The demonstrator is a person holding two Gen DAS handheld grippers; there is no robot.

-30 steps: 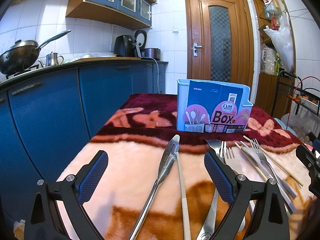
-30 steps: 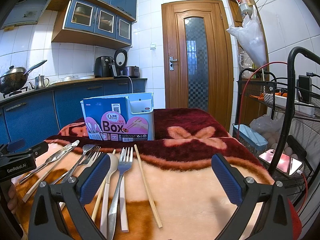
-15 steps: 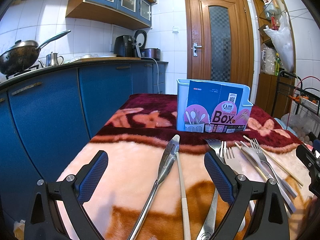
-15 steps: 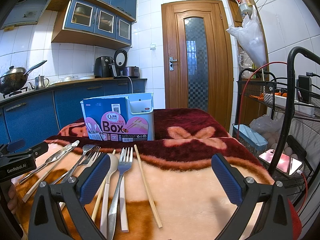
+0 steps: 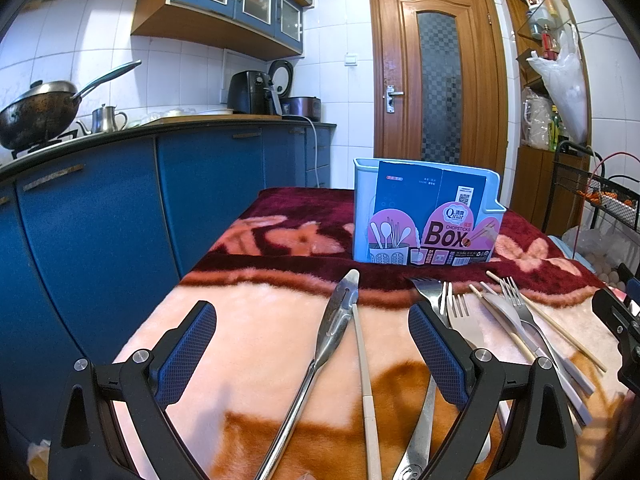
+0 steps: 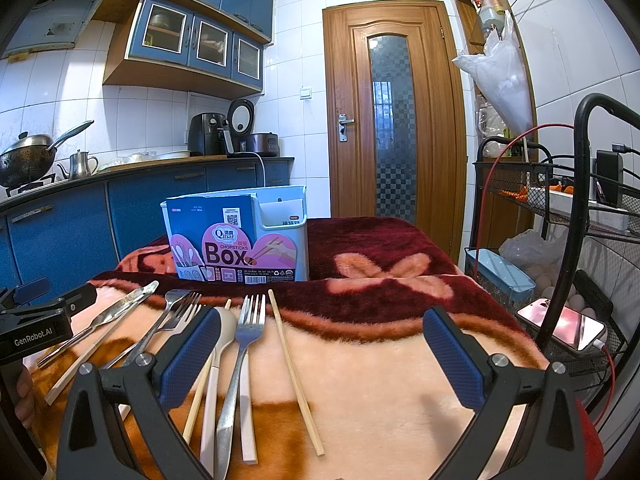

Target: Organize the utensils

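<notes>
Utensils lay in a loose row on the blanket-covered tabletop (image 6: pixel 380 380), handles toward the cameras, in front of a pale blue chopsticks box (image 5: pixel 428 220) that stood upright farther back. In the left wrist view, a metal knife (image 5: pixel 332 328) and a pale chopstick (image 5: pixel 366 380) lay side by side between the spread fingers of the left claw (image 5: pixel 312 352), which was wide and held nothing. To their right lay a cluster of forks (image 5: pixel 452 304) with more chopsticks beside it. In the right wrist view, the right claw (image 6: pixel 322 356) was likewise wide and empty above the blanket, with a fork (image 6: pixel 246 336) and a single wooden chopstick (image 6: pixel 294 372) between its fingers and a beige spoon (image 6: pixel 224 332) just beside its left pad. The left claw's body showed at the left edge.
</notes>
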